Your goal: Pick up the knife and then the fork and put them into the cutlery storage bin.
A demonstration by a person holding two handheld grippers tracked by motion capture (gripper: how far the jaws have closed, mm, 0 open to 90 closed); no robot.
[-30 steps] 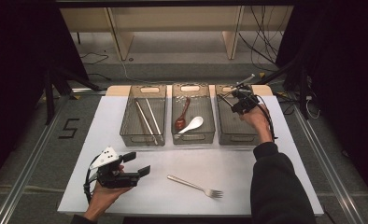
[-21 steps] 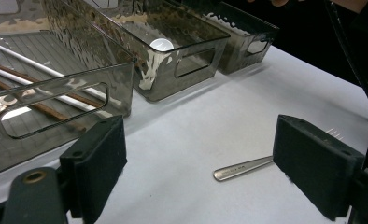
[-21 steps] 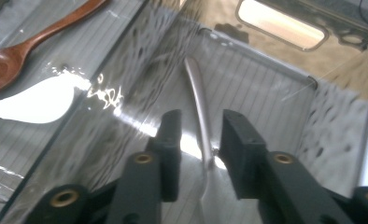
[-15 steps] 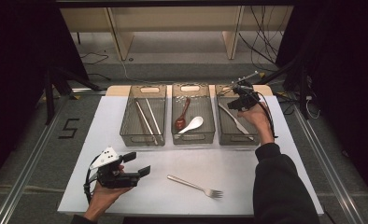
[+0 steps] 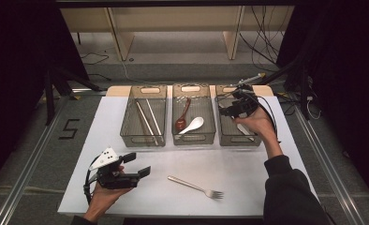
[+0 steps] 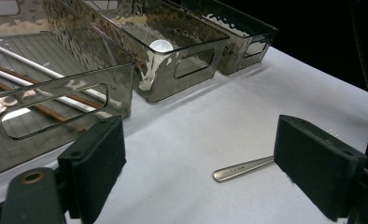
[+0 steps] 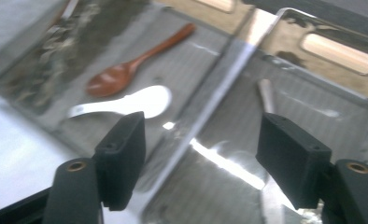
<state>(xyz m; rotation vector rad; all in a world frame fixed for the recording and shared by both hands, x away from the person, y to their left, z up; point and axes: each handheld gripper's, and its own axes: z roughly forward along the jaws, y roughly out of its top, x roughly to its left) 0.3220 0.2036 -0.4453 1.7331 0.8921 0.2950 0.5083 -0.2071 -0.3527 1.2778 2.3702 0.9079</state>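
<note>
- Right gripper [image 5: 228,110]: above the right bin [image 5: 254,140]; jaws have just been opening and stand released, nothing between them.
- Metal utensil [image 5: 244,131]: lies inside the right bin, below the gripper.
- Left gripper [image 5: 138,165]: well in front of the right bin, released, empty.
- Fork [image 5: 195,186]: on the table [image 5: 248,168], in front of the right bin, beside the left gripper.

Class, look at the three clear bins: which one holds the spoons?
The middle bin: it holds a brown wooden spoon and a white spoon; the left bin holds chopsticks.
</note>
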